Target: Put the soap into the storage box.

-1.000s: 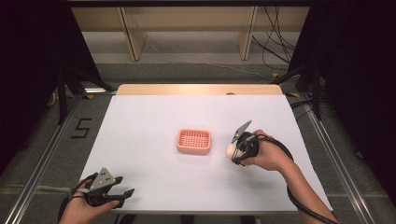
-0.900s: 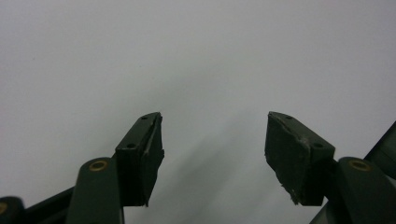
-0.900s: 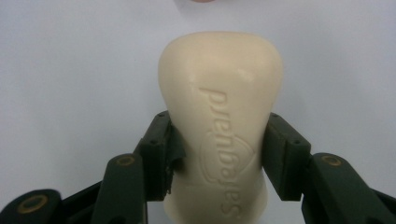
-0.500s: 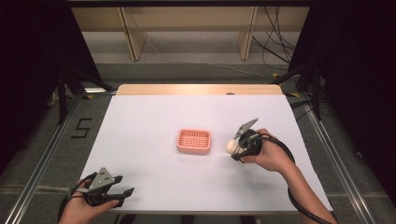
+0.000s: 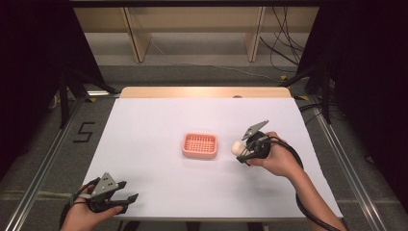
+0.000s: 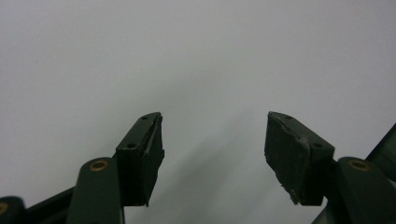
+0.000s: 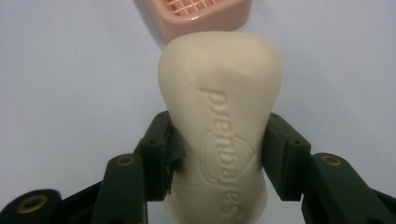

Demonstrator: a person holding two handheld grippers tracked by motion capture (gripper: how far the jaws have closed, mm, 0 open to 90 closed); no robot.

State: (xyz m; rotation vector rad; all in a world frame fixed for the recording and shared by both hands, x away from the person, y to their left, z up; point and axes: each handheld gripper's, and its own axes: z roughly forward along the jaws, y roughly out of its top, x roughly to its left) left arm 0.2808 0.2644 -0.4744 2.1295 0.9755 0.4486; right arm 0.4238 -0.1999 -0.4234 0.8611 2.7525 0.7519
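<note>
Centrally, right hand-held gripper (image 7: 217,154) clamped on cream soap bar (image 7: 219,116), pink soap dish (image 5: 200,146) just beyond; left hand-held gripper (image 6: 212,140) wide open, empty, above white desk (image 5: 159,120).

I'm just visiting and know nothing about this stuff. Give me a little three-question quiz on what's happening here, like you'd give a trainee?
1. True or false: the left gripper is holding something.
2. What does the right gripper grip? A) a sponge B) a bar of soap C) an egg
3. Fill in: the pink soap dish on the white table is ____ (full or empty).

Key: 1 false, its jaws are open. 2 B. 3 empty.
</note>
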